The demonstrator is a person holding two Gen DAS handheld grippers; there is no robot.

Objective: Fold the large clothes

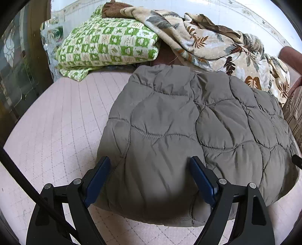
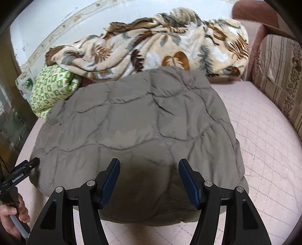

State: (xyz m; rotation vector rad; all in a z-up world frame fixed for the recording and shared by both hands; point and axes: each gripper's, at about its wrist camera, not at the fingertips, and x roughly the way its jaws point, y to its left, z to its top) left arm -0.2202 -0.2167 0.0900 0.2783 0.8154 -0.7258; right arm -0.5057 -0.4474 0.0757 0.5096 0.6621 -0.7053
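light: soft, even daylight | glare: white wall [image 1: 254, 17] above the grey quilted padded jacket [image 1: 188, 122] washed out | shadow: dark soft patch on the jacket's near edge | focus: mostly sharp | distortion: strong fisheye bending, black corner vignette
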